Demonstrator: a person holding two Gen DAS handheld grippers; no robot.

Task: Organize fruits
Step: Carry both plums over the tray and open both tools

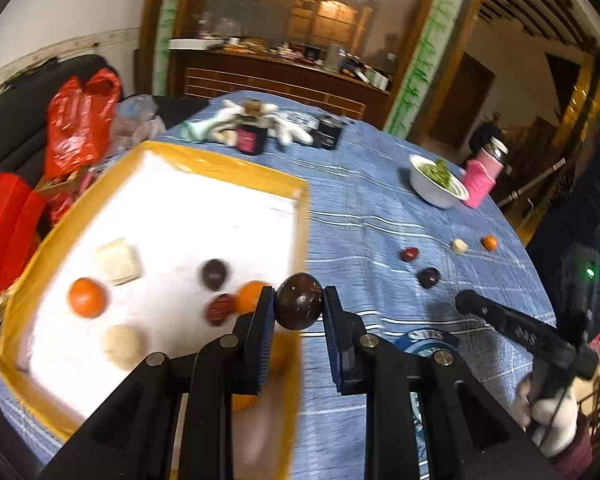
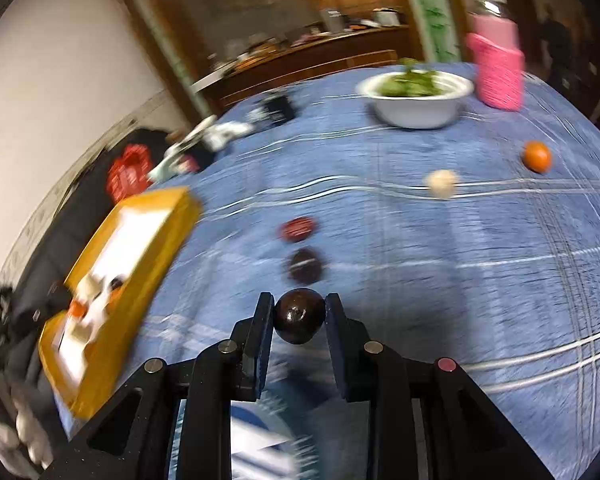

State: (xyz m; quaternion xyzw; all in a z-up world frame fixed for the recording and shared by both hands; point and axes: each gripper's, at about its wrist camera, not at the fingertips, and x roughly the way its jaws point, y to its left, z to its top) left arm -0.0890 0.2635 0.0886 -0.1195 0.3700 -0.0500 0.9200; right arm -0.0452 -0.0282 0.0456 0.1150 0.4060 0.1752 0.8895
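Your left gripper (image 1: pixel 299 307) clamps a dark fruit (image 1: pixel 299 300) over the yellow box's (image 1: pixel 302 216) right edge; your right gripper (image 2: pixel 299 316) pinches another dark fruit (image 2: pixel 299 315), seemingly above open blue cloth (image 2: pixel 440 260).

Blue-clothed table (image 1: pixel 380 208); yellow tray (image 1: pixel 220 168), white bowl (image 1: pixel 432 192), loose fruits (image 1: pixel 429 277)

The left gripper (image 1: pixel 299 306) is black plastic with 2 blue-padded fingers (image 1: pixel 265 344). Silver screws stud its linkages. The right gripper (image 2: pixel 300 316) has 1 red screw (image 2: pixel 446 364), lower right.
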